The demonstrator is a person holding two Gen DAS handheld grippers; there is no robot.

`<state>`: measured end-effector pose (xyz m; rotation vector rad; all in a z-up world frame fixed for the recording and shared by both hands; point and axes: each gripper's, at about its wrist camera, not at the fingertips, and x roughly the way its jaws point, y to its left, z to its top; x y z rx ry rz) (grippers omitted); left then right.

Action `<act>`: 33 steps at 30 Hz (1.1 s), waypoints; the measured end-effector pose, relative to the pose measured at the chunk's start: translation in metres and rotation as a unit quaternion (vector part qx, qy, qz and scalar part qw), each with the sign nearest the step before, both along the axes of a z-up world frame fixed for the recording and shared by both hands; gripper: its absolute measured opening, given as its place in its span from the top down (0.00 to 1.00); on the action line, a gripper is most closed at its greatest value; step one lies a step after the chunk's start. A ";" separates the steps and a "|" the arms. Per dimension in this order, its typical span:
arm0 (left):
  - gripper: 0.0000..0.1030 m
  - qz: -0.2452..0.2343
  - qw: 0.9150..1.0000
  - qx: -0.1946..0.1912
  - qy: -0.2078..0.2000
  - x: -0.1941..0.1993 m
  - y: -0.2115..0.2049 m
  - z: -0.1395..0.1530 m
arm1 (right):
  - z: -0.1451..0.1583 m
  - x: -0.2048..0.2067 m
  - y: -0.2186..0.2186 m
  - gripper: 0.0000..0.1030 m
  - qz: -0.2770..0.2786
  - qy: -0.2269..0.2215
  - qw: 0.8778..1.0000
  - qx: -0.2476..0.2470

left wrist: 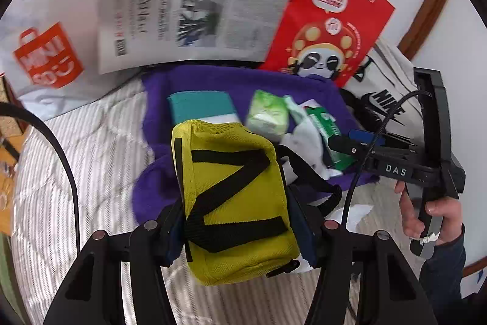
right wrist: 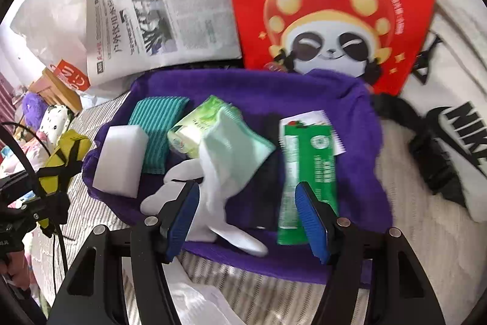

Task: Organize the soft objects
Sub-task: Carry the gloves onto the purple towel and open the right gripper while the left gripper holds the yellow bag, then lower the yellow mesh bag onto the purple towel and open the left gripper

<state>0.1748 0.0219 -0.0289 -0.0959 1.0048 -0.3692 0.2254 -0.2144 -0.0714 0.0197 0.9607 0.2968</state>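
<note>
Purple cloth crowded, bed open in front and on the left.

Cloth (right wrist: 359, 118) is packed: sponge (right wrist: 121, 157), teal rag (right wrist: 158, 127), tissue pack (right wrist: 194, 127), white sock (right wrist: 219, 172), green packet (right wrist: 307, 172), only slim purple gaps between them and a bare strip along its far edge. Far side is walled by newspaper (right wrist: 170, 17) and red bag (right wrist: 331, 5), right side by Nike bag (right wrist: 456, 136) and its black strap. Striped bed (left wrist: 85, 160) left of the cloth is bare, near edge too except crumpled white paper (right wrist: 201, 303). Yellow pouch (left wrist: 234, 203) fills the left gripper (left wrist: 237, 229), blocking its path. Right gripper (right wrist: 246, 215) stands open above the sock and packet.
</note>
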 end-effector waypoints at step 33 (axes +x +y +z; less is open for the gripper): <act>0.41 -0.055 0.997 0.047 0.016 0.062 -0.104 -0.052 | 0.010 -0.066 -0.109 0.37 -0.105 -0.027 0.994 0.030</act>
